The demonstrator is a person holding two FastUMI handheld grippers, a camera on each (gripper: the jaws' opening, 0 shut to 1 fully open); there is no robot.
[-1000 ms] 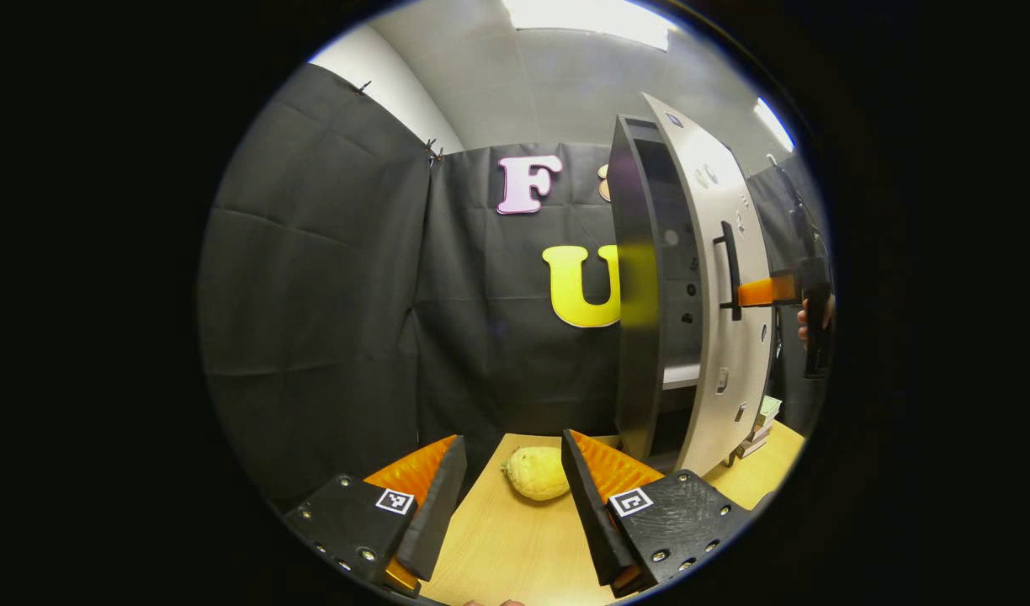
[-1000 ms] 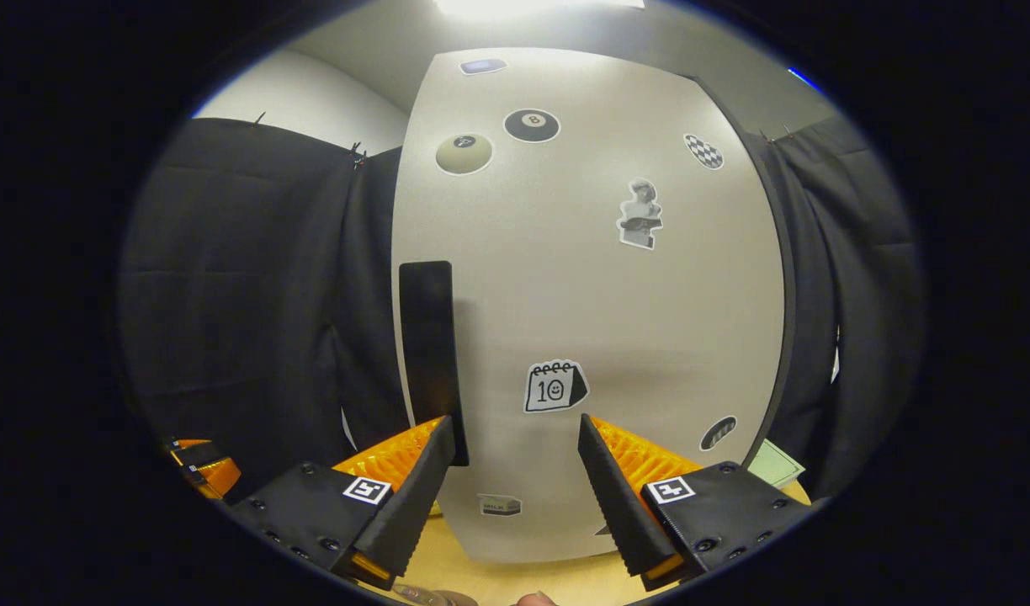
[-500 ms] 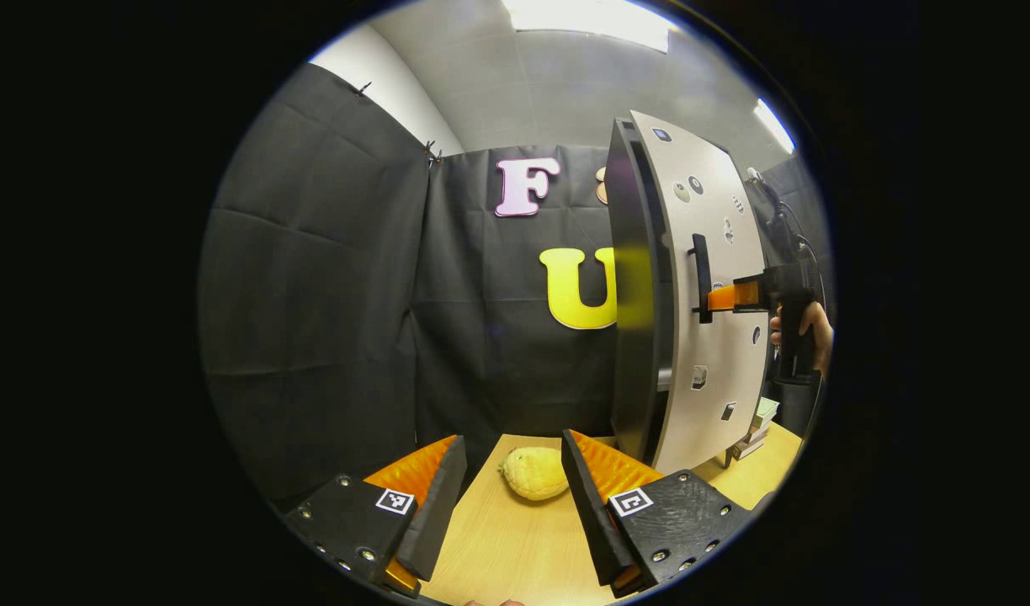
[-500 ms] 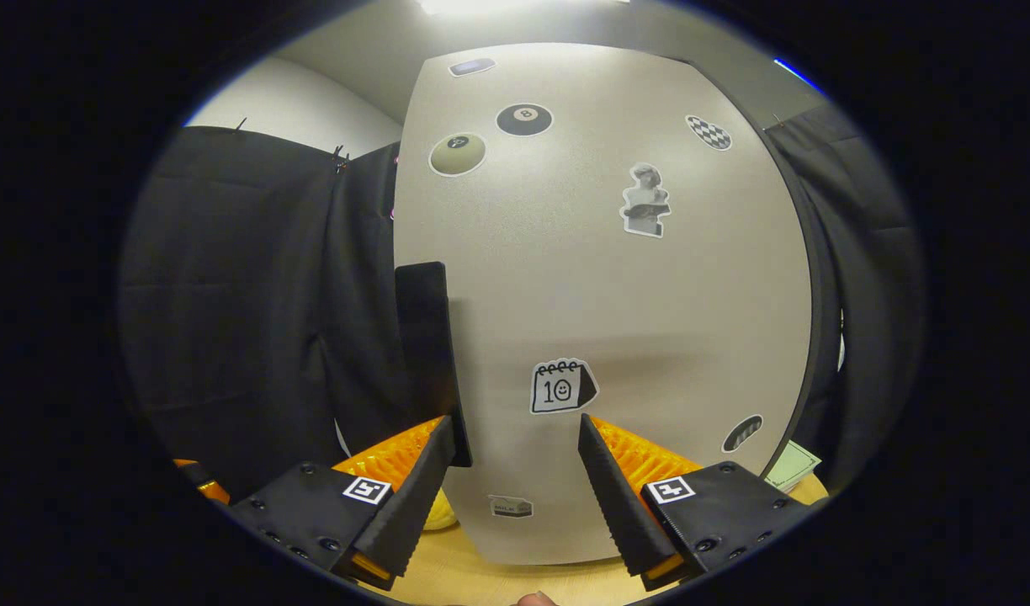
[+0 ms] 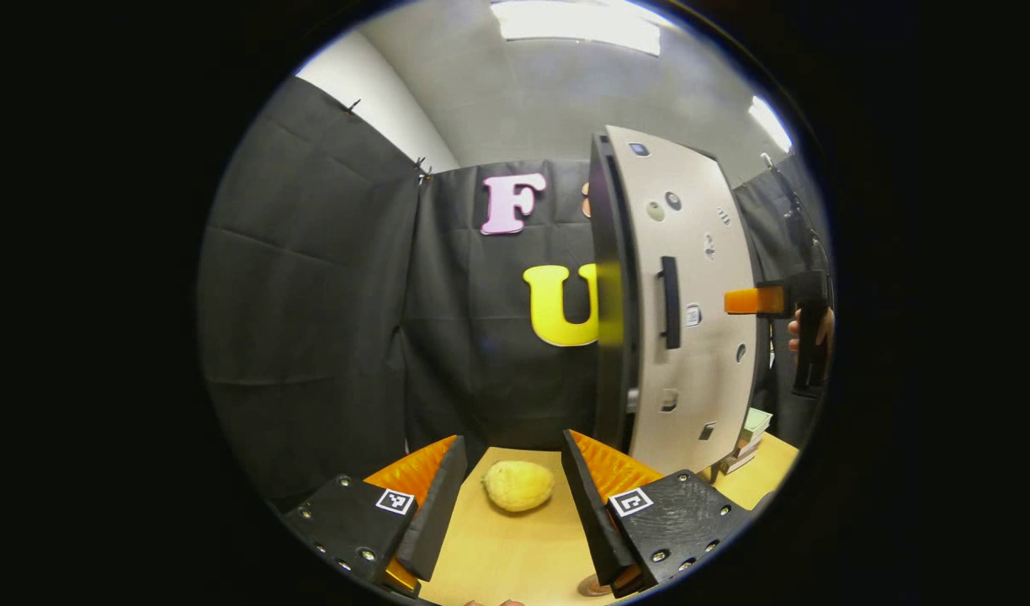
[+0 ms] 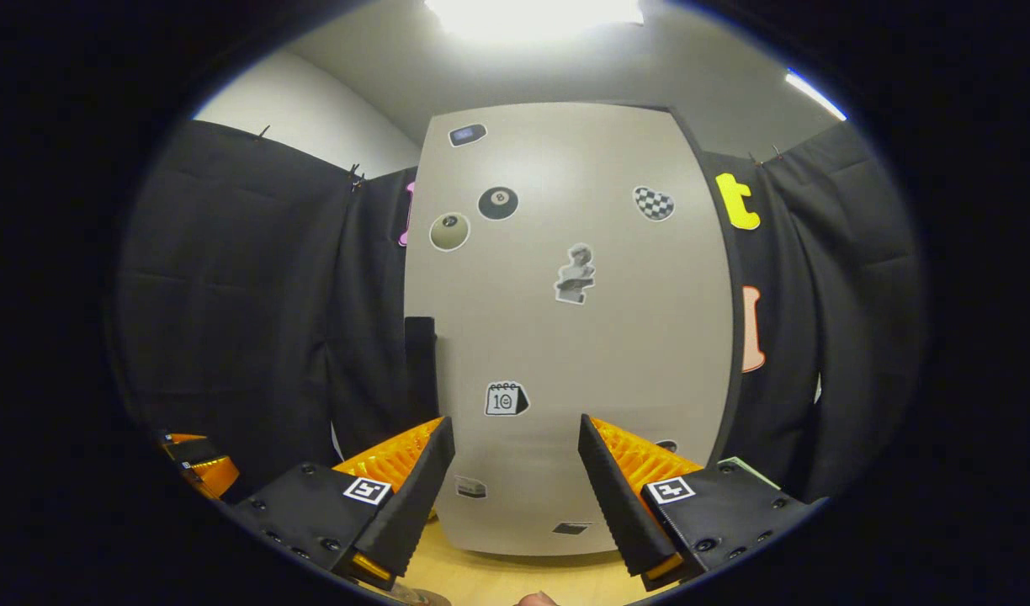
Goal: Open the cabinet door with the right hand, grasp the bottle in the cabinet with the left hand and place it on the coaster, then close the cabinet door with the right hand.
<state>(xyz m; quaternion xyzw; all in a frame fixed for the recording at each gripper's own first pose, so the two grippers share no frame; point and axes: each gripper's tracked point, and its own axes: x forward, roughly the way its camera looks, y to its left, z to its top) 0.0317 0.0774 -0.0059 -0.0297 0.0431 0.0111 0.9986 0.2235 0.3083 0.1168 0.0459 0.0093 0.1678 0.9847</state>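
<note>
The tall grey cabinet door [image 5: 692,278] with stickers lies against the dark cabinet body [image 5: 607,295], shut or very nearly so. Its black handle [image 5: 668,301] is free. In the left gripper view, my right gripper [image 5: 734,300] hovers a little way off the door face, to the right of the handle, with a hand [image 5: 805,328] holding it. In the right gripper view, the door [image 6: 565,337] faces me, with the handle [image 6: 420,358] at its left edge. My right gripper [image 6: 515,488] stands open, holding nothing. My left gripper [image 5: 507,497] is open low over the table.
A yellow lemon-like fruit [image 5: 517,486] lies on the wooden table [image 5: 515,555] just beyond my left gripper's fingers. A small stack of books [image 5: 746,433] sits right of the cabinet. My left gripper [image 6: 197,465] shows at the lower left of the right gripper view.
The door has swung from partly open to against the cabinet. My right gripper has let the handle go and drawn back from the door. My left gripper has barely moved.
</note>
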